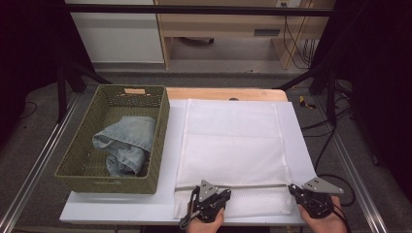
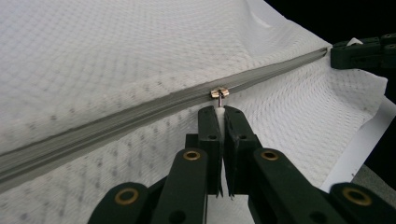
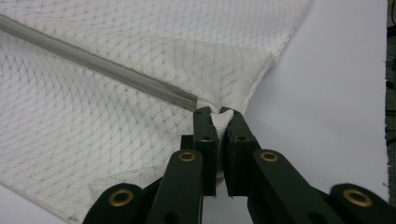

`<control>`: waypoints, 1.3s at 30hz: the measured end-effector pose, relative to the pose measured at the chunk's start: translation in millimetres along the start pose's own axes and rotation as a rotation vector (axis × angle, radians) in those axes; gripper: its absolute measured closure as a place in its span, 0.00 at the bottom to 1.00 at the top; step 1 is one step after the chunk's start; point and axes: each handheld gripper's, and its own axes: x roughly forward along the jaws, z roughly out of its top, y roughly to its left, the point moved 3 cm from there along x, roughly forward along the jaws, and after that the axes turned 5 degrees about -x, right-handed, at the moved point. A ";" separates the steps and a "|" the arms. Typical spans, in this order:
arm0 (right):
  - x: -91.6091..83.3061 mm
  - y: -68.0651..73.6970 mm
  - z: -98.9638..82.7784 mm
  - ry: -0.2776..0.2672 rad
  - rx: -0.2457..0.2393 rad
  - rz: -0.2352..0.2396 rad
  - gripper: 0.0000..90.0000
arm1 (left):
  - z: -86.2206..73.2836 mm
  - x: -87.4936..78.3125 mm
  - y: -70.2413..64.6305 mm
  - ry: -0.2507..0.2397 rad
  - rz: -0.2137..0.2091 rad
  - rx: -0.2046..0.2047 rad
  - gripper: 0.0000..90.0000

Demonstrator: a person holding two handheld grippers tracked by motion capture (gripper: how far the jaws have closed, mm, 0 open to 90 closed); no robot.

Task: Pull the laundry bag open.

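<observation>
Mesh laundry bag (image 1: 232, 145) lay flat, centre of the high view, on a white sheet (image 1: 170, 145) covering the table, its grey zipper (image 1: 252, 185) running across the lower part of the frame. Left gripper (image 1: 212, 200) sat lower centre, jaws pinched narrow on the zipper pull tab (image 2: 218, 99) just below the brass slider (image 2: 219, 92); the tab was mostly swallowed between the jaws, only its top showing. Right gripper (image 1: 297, 190) sat lower right, jaws pinched narrow on the bag's corner fabric (image 3: 220, 120) at the zipper's end; how much cloth went in was hidden by the jaws. Both hands were cut off by the bottom edge of the high view. In the left gripper view the right gripper was cropped at the upper right edge.

Green woven basket (image 1: 160, 141) stood at centre left, just beside the bag, holding crumpled denim (image 1: 127, 143); garment type was hard to tell. A tan tag (image 1: 134, 91) on the basket's far wall and a faint mark on its near wall were both too small to read. Wooden table edge (image 1: 223, 93) showed above the sheet. No other writing was readable on the bag or grippers. Background furniture and cables at the top were dim.
</observation>
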 end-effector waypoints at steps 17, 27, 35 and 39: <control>1.2 -1.0 -1.2 0.007 0.009 -0.002 0.95 | -0.6 -16.4 18.4 -0.024 0.048 -0.018 0.96; 2.0 -0.8 -1.8 0.014 0.013 -0.001 0.95 | -2.4 -26.3 30.1 -0.038 0.076 -0.034 0.96; 3.2 -0.8 -2.0 0.018 0.010 0.001 0.95 | -3.7 -32.4 39.9 -0.047 0.086 -0.054 0.96; 4.3 -0.6 -1.8 0.016 0.012 0.005 0.95 | -3.9 -33.4 42.5 -0.049 0.087 -0.060 0.96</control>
